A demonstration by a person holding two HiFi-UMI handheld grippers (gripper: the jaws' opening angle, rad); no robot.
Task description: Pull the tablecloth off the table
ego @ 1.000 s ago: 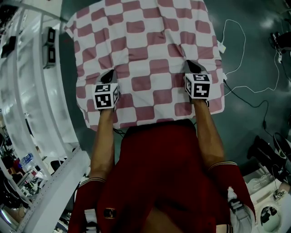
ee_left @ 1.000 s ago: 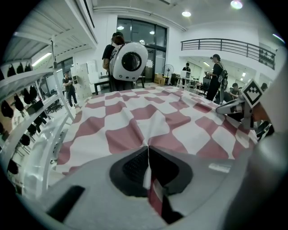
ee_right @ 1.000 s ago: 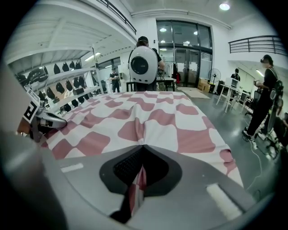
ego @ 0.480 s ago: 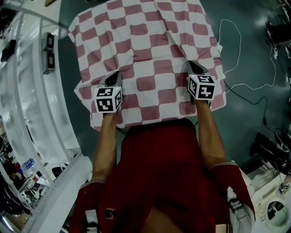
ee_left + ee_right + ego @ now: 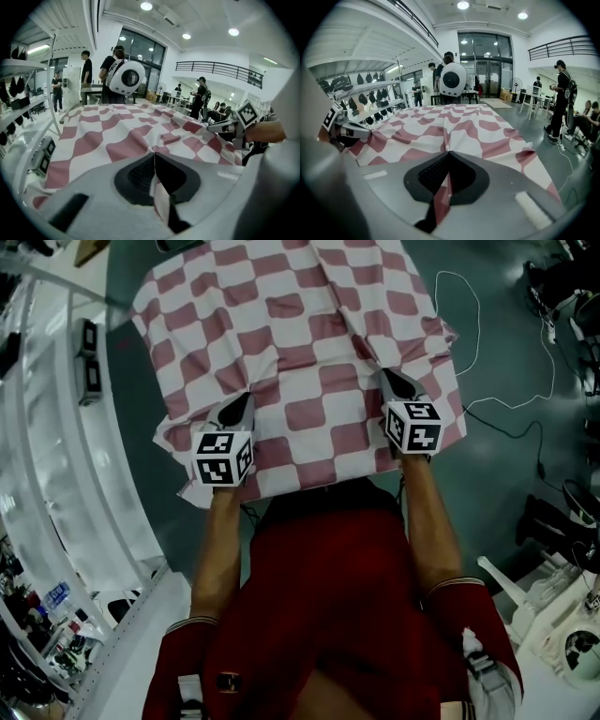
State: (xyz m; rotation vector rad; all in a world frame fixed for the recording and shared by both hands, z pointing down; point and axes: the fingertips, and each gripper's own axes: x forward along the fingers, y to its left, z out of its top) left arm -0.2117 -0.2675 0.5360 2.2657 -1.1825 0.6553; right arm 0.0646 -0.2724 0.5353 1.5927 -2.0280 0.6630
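A red-and-white checked tablecloth [image 5: 300,343] lies spread over the table in the head view, its near edge hanging towards me. My left gripper [image 5: 240,401] is shut on a pinched fold of the cloth near its front left part; the fold shows between the pads in the left gripper view [image 5: 154,161]. My right gripper [image 5: 389,378] is shut on another fold near the front right, seen clamped in the right gripper view [image 5: 447,159]. The tablecloth [image 5: 122,136] stretches away from both jaws, creased towards each grip. The table itself is hidden under the cloth [image 5: 459,126].
A white shelving rack [image 5: 66,427] runs along the left of the table. White and black cables [image 5: 506,381] lie on the dark floor at the right. People [image 5: 101,75] stand beyond the table's far end, one with a round white backpack [image 5: 452,79].
Both grippers have drawn back towards me and lifted a little with the cloth in them. The cloth has slid nearer and more of it hangs over the near edge.
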